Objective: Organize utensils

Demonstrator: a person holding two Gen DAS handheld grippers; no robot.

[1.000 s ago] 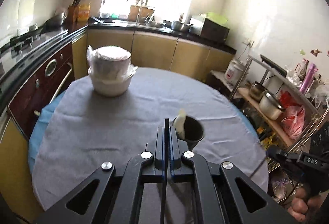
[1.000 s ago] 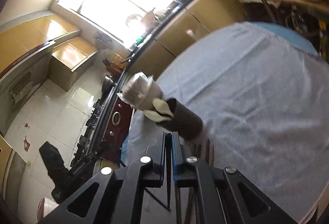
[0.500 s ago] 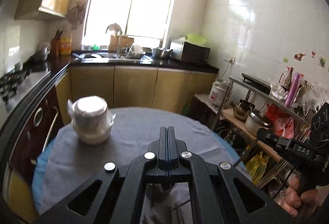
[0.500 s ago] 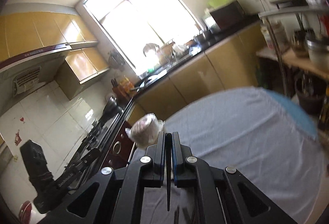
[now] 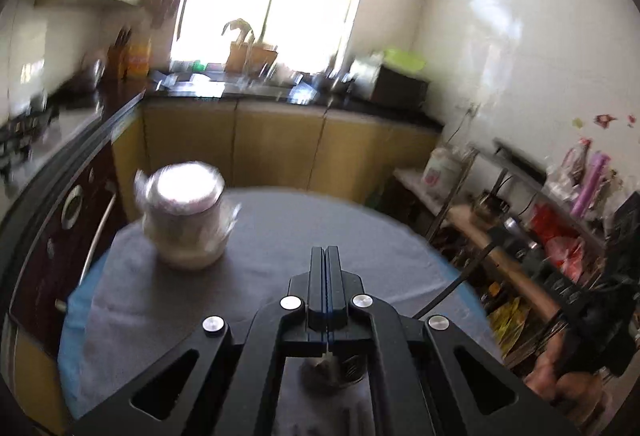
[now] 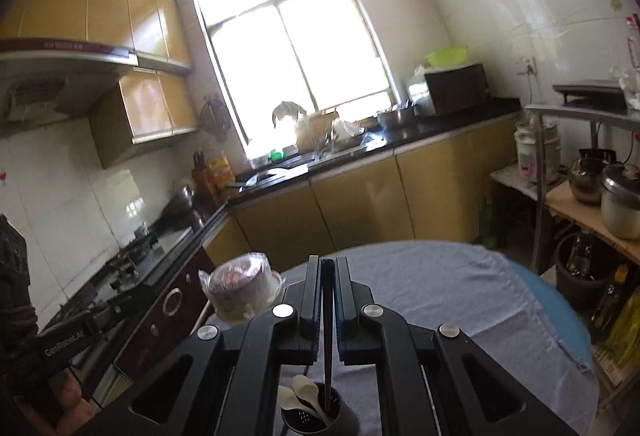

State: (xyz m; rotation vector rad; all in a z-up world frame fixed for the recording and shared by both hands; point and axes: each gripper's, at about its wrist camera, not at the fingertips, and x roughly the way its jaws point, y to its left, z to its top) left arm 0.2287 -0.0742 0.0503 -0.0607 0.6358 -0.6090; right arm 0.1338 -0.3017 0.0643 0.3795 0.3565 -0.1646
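Observation:
My right gripper [image 6: 328, 260] is shut on a thin dark chopstick [image 6: 328, 376] that hangs straight down. Its lower end sits over the mouth of a dark perforated utensil holder [image 6: 316, 414], which holds two white spoons [image 6: 302, 392]. My left gripper [image 5: 326, 250] is shut with nothing between its fingers. It hovers above the blurred holder [image 5: 332, 372]. The left wrist view shows the right gripper [image 5: 496, 234] at the right, with the chopstick [image 5: 456, 278] slanting down from it. The holder stands on the round table's grey cloth [image 6: 460, 300].
A plastic-wrapped stack of white bowls [image 5: 184, 211] stands at the table's far left. Yellow cabinets [image 6: 360, 207], a black counter and the sink run behind it. A stove [image 6: 132, 252] is on the left. A metal rack with pots [image 6: 616, 203] crowds the right edge.
The chopstick in my left gripper's fingers a second ago is gone from them. Both grippers have risen, so the holder now sits low in view. My right gripper rolled upright, still gripping its chopstick.

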